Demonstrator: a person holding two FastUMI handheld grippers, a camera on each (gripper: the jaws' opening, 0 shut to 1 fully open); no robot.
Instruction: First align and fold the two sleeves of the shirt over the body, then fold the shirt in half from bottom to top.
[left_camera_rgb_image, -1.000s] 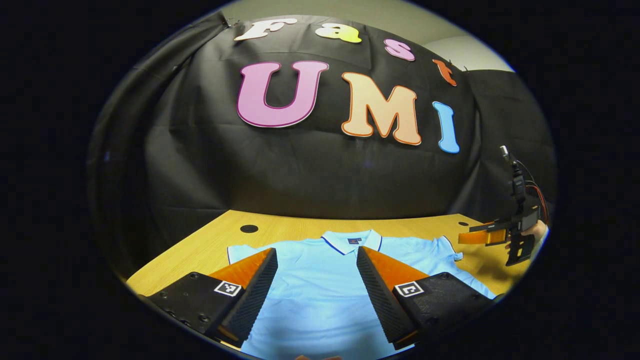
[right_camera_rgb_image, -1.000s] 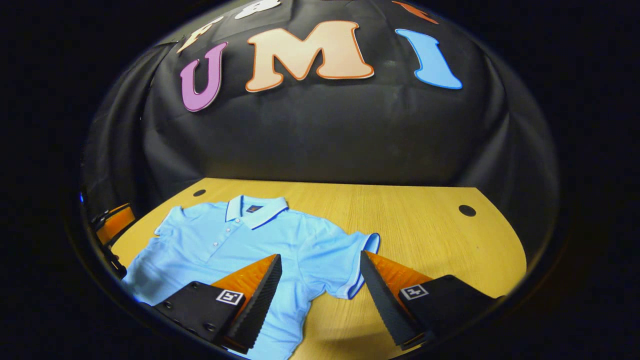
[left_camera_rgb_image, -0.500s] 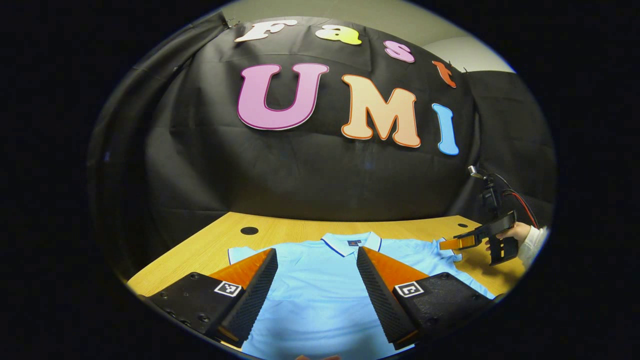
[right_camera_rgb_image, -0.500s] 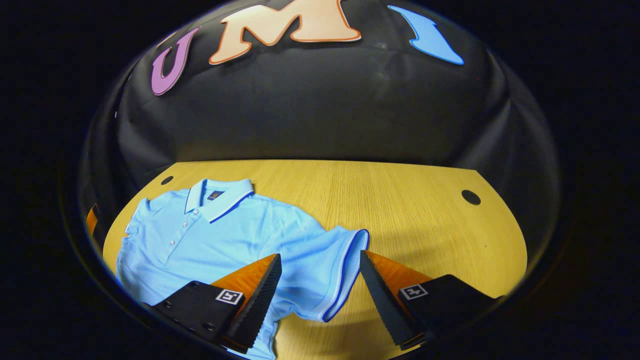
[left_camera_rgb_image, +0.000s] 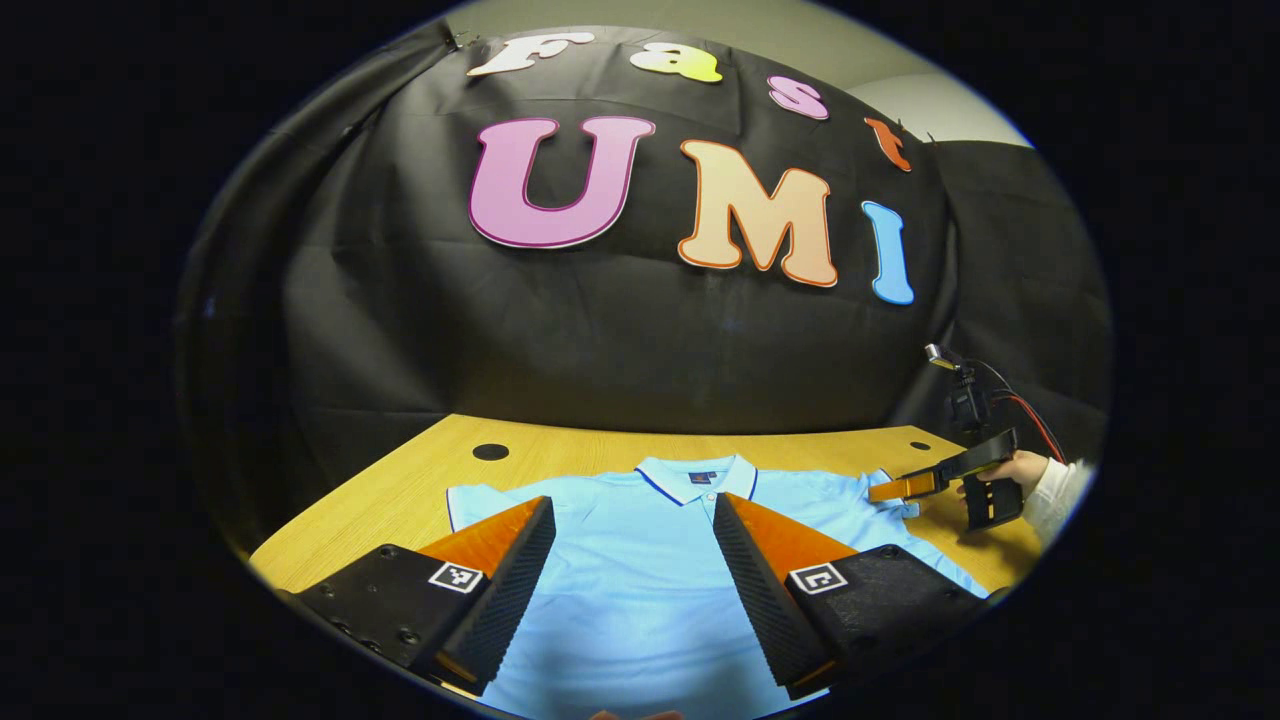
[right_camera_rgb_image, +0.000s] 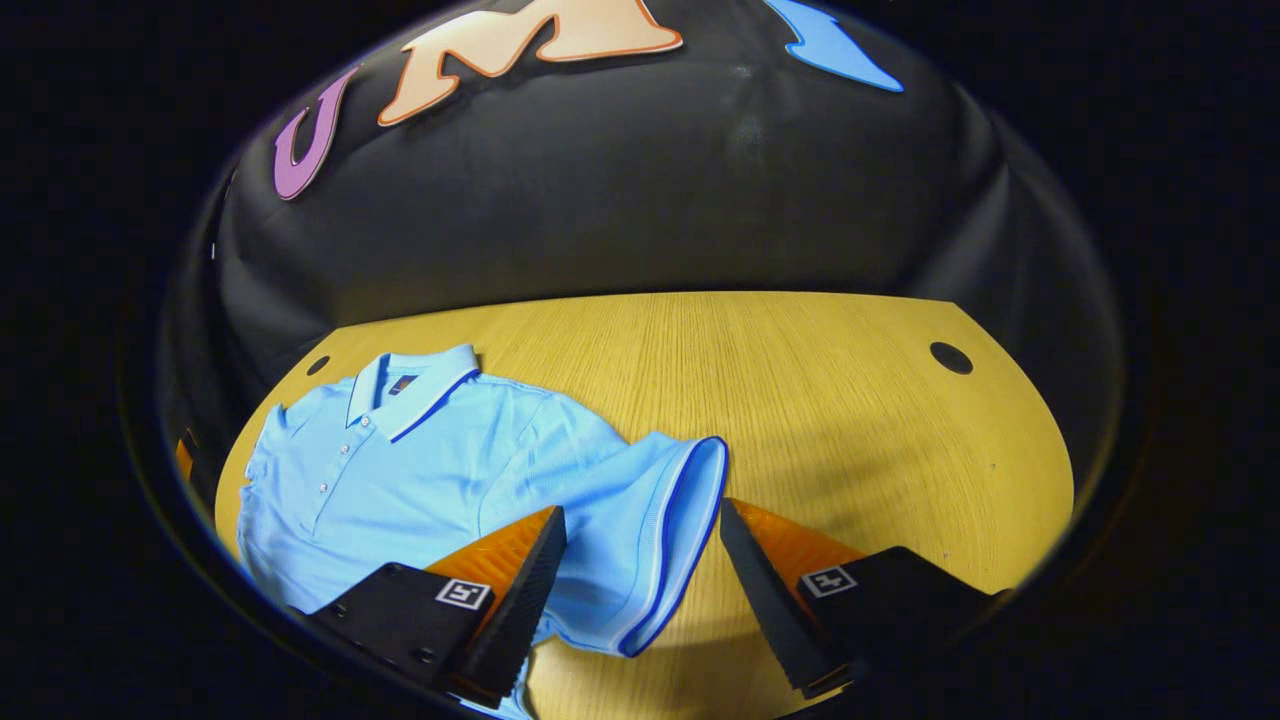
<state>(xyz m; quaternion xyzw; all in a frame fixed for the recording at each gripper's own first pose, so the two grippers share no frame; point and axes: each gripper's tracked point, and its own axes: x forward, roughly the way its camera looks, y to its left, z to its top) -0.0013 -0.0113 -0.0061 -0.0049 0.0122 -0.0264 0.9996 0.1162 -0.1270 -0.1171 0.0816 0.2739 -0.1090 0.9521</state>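
Note:
A light blue polo shirt (left_camera_rgb_image: 640, 560) lies flat, front up, on the wooden table (left_camera_rgb_image: 400, 500), collar toward the back wall. My left gripper (left_camera_rgb_image: 632, 560) hovers open over the middle of the shirt's body. In the right gripper view the same shirt (right_camera_rgb_image: 420, 470) spreads to the left, and its right sleeve (right_camera_rgb_image: 660, 530), edged with a dark blue line, lies between the fingers of my open right gripper (right_camera_rgb_image: 640, 570). In the left gripper view the right gripper (left_camera_rgb_image: 905, 487), held by a hand (left_camera_rgb_image: 1030, 470), reaches the sleeve's end at the far right.
The table (right_camera_rgb_image: 850, 420) extends bare to the right of the sleeve, with a round cable hole (right_camera_rgb_image: 950, 357) near its back right corner and another hole (left_camera_rgb_image: 490, 452) at back left. Black cloth closes the booth behind the table.
My right gripper has come down and forward onto the right sleeve, so the sleeve now sits between its fingers. The left gripper has barely moved.

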